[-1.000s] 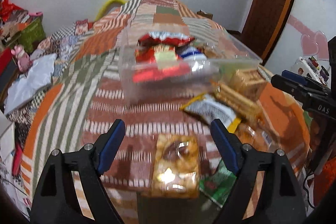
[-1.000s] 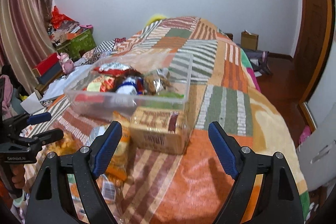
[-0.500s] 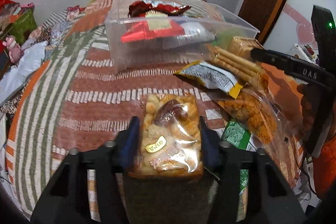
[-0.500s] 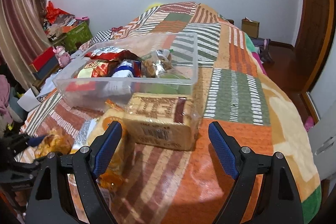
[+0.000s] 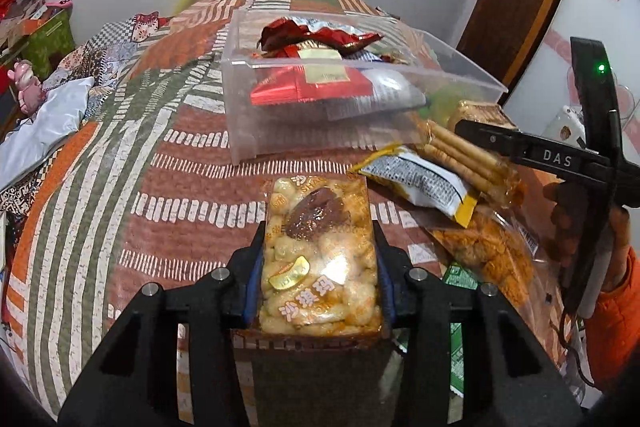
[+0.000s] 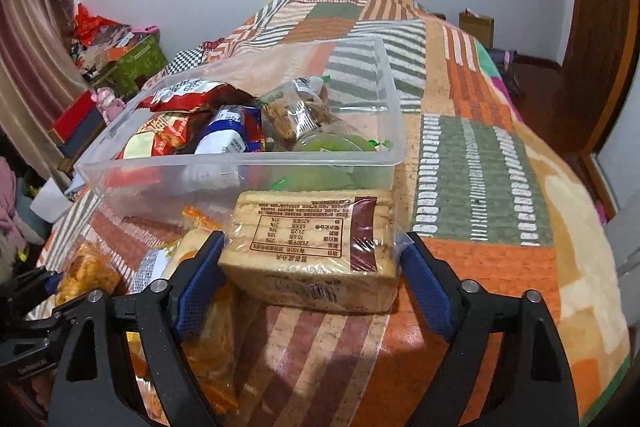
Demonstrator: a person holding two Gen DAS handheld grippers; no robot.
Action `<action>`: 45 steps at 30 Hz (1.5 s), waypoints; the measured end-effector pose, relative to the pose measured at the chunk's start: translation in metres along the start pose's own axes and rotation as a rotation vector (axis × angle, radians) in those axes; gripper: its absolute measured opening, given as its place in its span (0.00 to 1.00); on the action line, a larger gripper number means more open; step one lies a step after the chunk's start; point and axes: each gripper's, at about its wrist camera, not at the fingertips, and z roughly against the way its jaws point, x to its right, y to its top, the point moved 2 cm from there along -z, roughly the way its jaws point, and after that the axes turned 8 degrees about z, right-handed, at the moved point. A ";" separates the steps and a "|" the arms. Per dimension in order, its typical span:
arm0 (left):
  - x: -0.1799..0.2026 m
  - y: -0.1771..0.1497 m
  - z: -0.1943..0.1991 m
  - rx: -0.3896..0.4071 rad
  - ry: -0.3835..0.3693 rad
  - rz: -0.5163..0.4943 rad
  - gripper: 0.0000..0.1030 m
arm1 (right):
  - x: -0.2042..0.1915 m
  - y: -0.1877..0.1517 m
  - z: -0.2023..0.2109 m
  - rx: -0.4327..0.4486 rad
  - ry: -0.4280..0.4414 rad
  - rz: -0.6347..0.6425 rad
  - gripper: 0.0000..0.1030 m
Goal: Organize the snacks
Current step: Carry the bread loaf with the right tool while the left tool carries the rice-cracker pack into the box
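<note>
Snack packets fill clear bin; left claw grips rice-puff pack.

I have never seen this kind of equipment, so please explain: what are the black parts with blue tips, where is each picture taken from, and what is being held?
There is no robot. A person holds a two-fingered tool in each hand, each carrying a camera that looks along its fingers.

In the left view, the left gripper is shut on a rice puff pack.

In the right view, the right gripper stands open around a cracker pack lying on the patchwork blanket; whether its fingers touch it is unclear.

Behind stands a clear plastic box already holding snacks. More packets, such as biscuit sticks, lie loose beside it.
</note>
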 end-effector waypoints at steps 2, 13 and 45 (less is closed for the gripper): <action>0.001 0.002 0.002 0.013 0.007 -0.004 0.44 | 0.001 -0.001 0.002 0.007 0.001 -0.008 0.79; 0.010 0.015 0.024 0.093 0.017 -0.015 0.44 | -0.005 -0.005 0.025 0.058 -0.040 0.037 0.76; 0.040 0.103 0.024 0.212 0.003 -0.023 0.44 | -0.030 0.058 0.043 0.215 0.037 0.085 0.76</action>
